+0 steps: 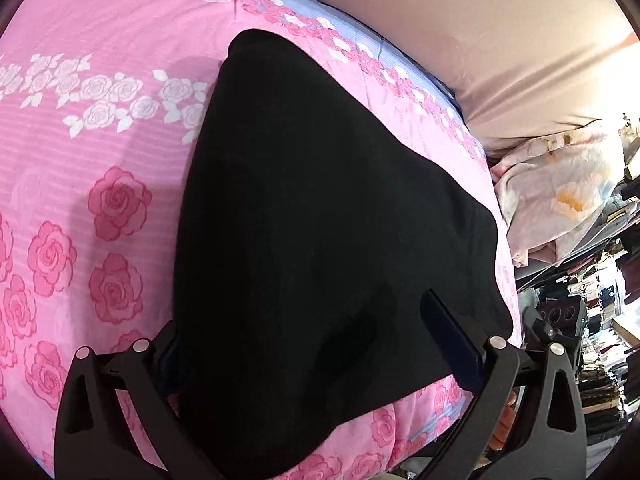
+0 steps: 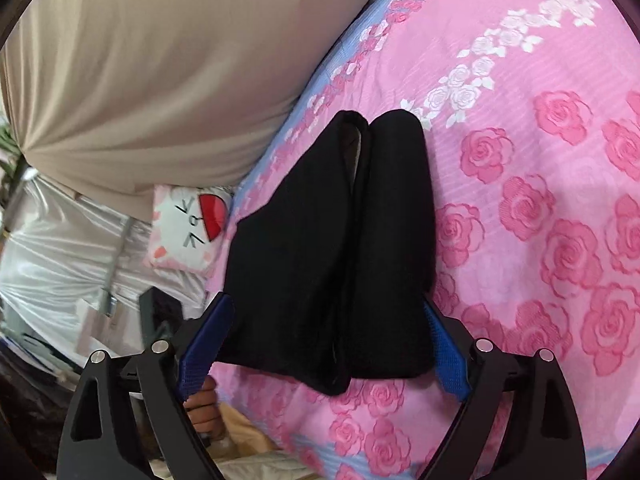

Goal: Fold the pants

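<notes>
The black pants (image 1: 328, 240) lie folded on the bed's pink rose-printed bedspread (image 1: 80, 200), which serves as the landmark here; the garment sits near the bedspread's blue-bordered edge, close to the beige headboard cushion (image 1: 480, 40) that rises just beyond that border.

In the left wrist view the left tongs (image 1: 308, 344) stand spread wide over the near end of the pants; the right finger rests above the black cloth and the left finger is partly hidden by the fabric's edge, so whether it touches the cloth cannot be told; the pads do not pinch anything.

In the right wrist view the pants (image 2: 332, 240) show as two long folded lobes side by side, running from the near part of the bedspread (image 2: 540, 200) toward its blue border; the right tongs (image 2: 326, 344) are likewise spread, one blue pad at each side of the garment's near end, not pressing on it.

A small white pillow with a red mark (image 2: 188, 228) lies off the bedspread, beside its border and below the headboard cushion (image 2: 160, 60); a floral pale cloth (image 1: 560, 192) lies off the bedspread's far corner in the left view.
</notes>
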A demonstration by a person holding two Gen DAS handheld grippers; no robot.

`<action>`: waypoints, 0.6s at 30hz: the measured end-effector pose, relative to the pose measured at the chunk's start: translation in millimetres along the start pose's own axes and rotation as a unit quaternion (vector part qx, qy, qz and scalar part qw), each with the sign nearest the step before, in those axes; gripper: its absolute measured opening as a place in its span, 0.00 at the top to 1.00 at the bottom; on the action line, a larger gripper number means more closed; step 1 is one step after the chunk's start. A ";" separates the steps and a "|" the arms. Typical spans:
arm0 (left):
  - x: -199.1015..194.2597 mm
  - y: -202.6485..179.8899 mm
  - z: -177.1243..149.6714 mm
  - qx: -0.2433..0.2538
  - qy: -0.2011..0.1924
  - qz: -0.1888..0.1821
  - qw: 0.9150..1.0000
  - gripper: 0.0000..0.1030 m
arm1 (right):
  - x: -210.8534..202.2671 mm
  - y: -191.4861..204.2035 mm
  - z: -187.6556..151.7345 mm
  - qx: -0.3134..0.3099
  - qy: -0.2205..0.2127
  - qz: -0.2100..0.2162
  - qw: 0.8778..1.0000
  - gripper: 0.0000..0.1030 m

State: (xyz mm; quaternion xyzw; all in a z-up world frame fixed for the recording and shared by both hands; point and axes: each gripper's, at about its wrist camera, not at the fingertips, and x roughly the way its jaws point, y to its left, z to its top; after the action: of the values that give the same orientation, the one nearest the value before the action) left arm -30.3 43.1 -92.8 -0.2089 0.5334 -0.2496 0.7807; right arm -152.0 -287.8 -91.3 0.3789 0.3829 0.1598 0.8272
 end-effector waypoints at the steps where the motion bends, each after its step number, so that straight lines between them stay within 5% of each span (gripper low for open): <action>1: -0.1 -1.3 0.7 0.004 -0.004 0.011 1.000 0.13 | 5.3 3.4 0.6 -0.018 0.002 -0.018 1.000 0.14; 2: -2.0 -0.1 -0.2 0.007 -0.009 0.028 1.000 0.36 | 13.0 9.5 0.0 -0.039 0.010 -0.048 0.998 0.25; 3: -3.1 2.0 0.0 0.013 -0.012 0.048 0.999 0.49 | 16.4 9.4 -0.7 -0.047 0.012 -0.064 0.997 0.51; 5: -9.5 8.6 0.5 0.000 -0.015 0.024 1.000 0.66 | 16.0 12.2 -1.6 -0.046 0.008 -0.065 0.997 0.58; 8: -19.2 3.2 0.3 0.001 -0.017 0.000 1.000 0.71 | 3.6 23.4 -6.9 -0.058 0.000 -0.073 0.996 0.63; 14: -59.3 -43.4 -11.8 0.084 -0.024 -0.015 0.996 0.71 | -40.5 66.6 -16.2 -0.101 -0.012 -0.059 0.993 0.64; 18: -102.0 -65.1 -19.1 0.128 -0.041 -0.059 0.989 0.71 | -74.0 105.5 -15.9 -0.143 -0.039 -0.046 0.988 0.64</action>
State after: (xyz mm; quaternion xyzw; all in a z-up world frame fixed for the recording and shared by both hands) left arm -90.3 53.1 13.5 -0.1482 0.4508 -0.3529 0.8064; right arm -209.8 -250.9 19.0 0.2445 0.3407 0.1597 0.8937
